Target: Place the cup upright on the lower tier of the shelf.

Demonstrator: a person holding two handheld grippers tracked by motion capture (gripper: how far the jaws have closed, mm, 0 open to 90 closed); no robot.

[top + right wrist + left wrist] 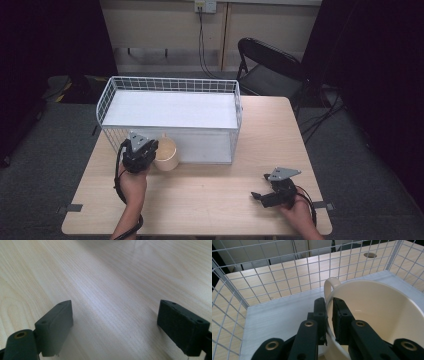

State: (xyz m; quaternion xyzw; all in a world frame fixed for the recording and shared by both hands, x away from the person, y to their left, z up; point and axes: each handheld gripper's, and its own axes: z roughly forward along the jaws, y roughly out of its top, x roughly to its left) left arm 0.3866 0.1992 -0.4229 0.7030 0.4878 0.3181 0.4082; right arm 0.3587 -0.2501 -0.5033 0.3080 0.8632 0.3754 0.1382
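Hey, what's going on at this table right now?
A person is working with a handheld tool in each hand. The left tool is shut on the rim of a cream mug, beside its handle, at the near wall of a white wire basket. The right tool is open and holds nothing, low over the bare wooden table at the person's right.

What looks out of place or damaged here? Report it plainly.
Nothing stands out. The cream mug is upright and intact, its rim pinched by the left gripper beside the wire basket. No spills on the table.
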